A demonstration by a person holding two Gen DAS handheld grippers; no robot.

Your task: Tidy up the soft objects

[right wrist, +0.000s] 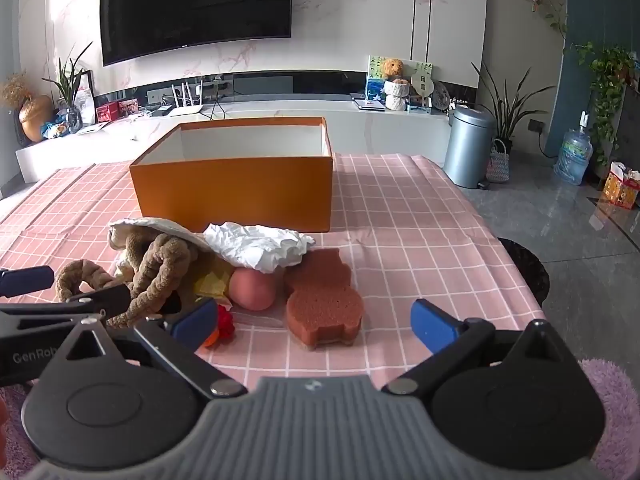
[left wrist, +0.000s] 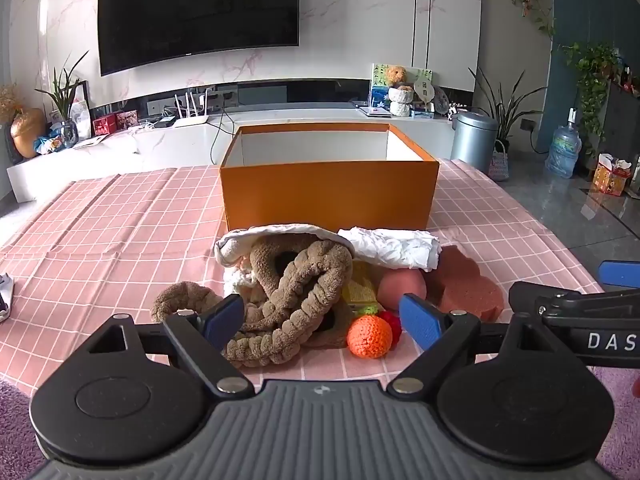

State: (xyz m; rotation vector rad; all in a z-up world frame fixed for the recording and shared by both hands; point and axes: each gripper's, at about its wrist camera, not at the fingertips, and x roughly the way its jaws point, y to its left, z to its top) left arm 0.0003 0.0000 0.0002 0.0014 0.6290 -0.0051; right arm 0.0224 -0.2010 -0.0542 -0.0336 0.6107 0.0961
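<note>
A heap of soft things lies on the pink checked tablecloth [left wrist: 100,232] in front of an open orange box [left wrist: 328,196] [right wrist: 236,196]. The heap holds a brown braided plush rope [left wrist: 296,300] [right wrist: 160,280], a crumpled white cloth [left wrist: 392,250] [right wrist: 260,246], a pink ball [left wrist: 400,286] [right wrist: 252,288], a crocheted orange [left wrist: 370,336], a yellow piece [left wrist: 360,288] and two brown sponges [right wrist: 322,308] [left wrist: 468,288]. My left gripper [left wrist: 322,320] stands open just short of the rope and the orange. My right gripper [right wrist: 316,322] is open before the near sponge, holding nothing.
Behind the table runs a white TV bench [left wrist: 280,120] under a wall television [left wrist: 196,8]. A grey bin [right wrist: 468,144], plants and a water bottle [right wrist: 574,156] stand on the floor to the right. A purple fluffy rug [right wrist: 616,400] lies below the table's near edge.
</note>
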